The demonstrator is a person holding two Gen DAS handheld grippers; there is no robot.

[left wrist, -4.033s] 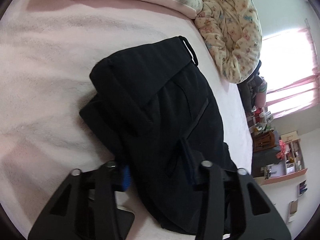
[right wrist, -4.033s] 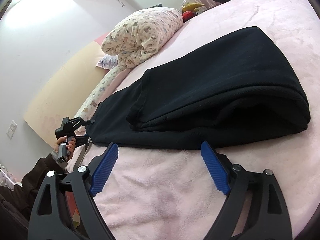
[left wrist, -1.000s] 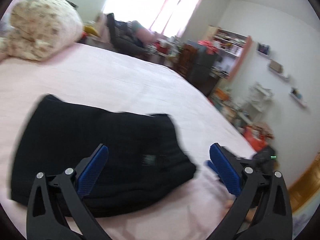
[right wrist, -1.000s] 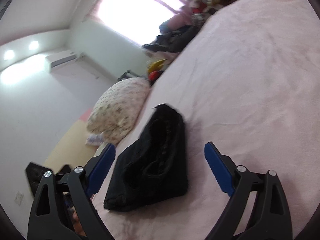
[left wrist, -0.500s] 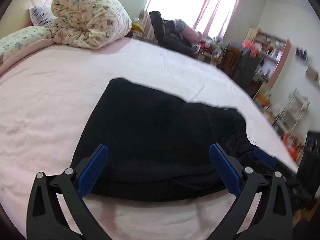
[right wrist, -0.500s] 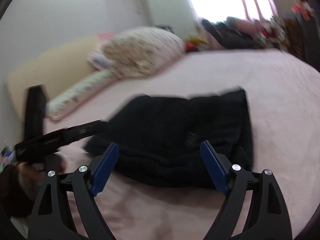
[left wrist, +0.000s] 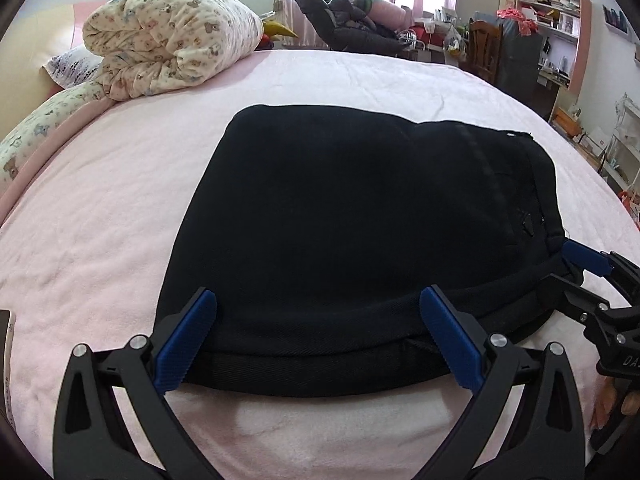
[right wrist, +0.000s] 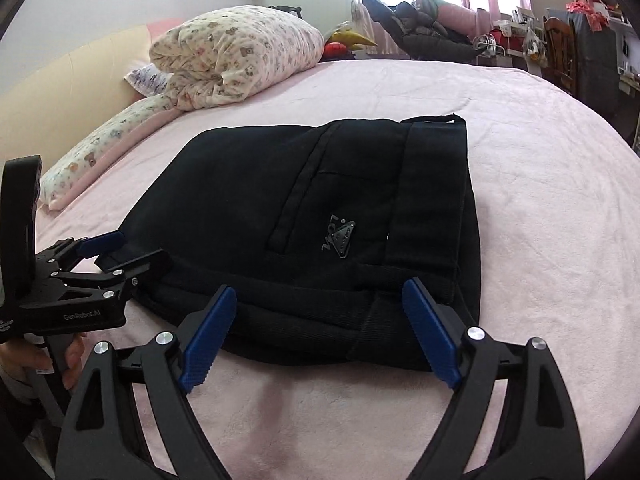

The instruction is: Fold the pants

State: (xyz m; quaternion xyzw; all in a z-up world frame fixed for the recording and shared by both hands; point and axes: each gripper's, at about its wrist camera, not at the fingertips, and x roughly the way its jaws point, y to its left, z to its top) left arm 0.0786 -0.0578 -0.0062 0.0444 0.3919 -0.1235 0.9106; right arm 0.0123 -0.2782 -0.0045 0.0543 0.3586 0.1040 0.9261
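Since the view of a second ago, both grippers have swung round from looking across the room and come in low along the near edge of the black pants (left wrist: 360, 220), which now fill the middle of both views instead of sitting off to one side. The pants lie folded into a compact stack on the pink blanket (left wrist: 100, 208) of the bed, waistband toward the right, well apart from the rolled floral quilt (left wrist: 168, 36) at the head. The left gripper (left wrist: 316, 336) has its jaws spread wide, its blue pads at either side of the thick near fold and pinching nothing; the right gripper (right wrist: 320, 332) is likewise spread and empty, set at the near edge below the small logo patch (right wrist: 340, 238). The folding looks nearly done, so the step in hand is probably a last fold or a tidy-up of the stack. To do it well, each gripper should slide under all the layers of the near edge before closing, not just the top one, and both should close at matching depth. Lifting together and carrying the edge evenly would keep the waistband square; an uneven lift could spill the inner layers.
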